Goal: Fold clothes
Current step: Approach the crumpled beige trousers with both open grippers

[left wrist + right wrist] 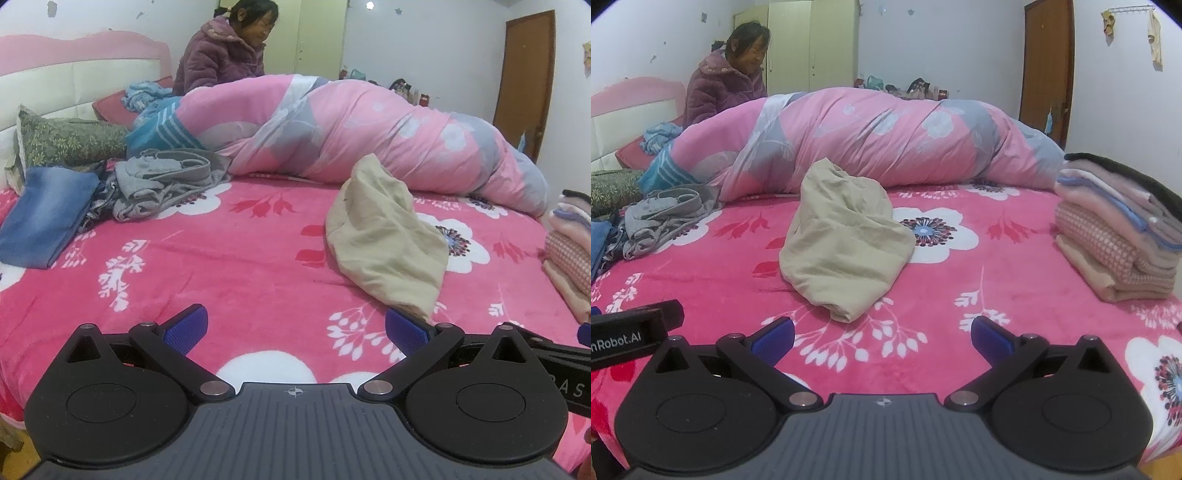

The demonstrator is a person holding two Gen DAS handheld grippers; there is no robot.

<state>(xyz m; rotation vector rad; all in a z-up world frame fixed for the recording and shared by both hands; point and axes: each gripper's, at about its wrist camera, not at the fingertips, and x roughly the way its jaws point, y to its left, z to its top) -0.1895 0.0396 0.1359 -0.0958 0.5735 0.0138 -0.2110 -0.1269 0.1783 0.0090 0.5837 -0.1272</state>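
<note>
two grippers are presented, both spread wide and carrying nothing: the left gripper (295, 330) and the right gripper (882, 334) hang low over the near edge of the pink floral blanket (221, 266), side by side, with blue pads clear of any cloth.

landmark for this report: the beige garment (842, 251). it lies crumpled in a peaked heap on the blanket, just beyond both grippers, its lowest corner nearest the right gripper. it is unfolded and untouched.

behind the beige garment runs the rolled pink quilt (871, 136). well to its right stands the folded stack (1119, 243). well to its left lies a loose grey garment (166, 184), and further left a blue denim piece (44, 218). a person in a purple jacket (221, 51) sits behind the quilt, far left of the garment.

risks, as judged:
- the heap hides its seams and edges; a pinch at the peak would likely gather several layers, and the piece would lift as a bundle rather than open flat.
- the blanket is plush; a low approach at the garment's near corner could catch blanket pile together with the cloth and drag the bedding.
- the grippers sit close together; converging on the same corner invites a clash of fingers.
- spreading the garment rightward could sweep into the folded stack and topple it; spreading leftward could tangle with the grey garment.
- thin fabric may slip from the pads if gripped at a single ply.
</note>
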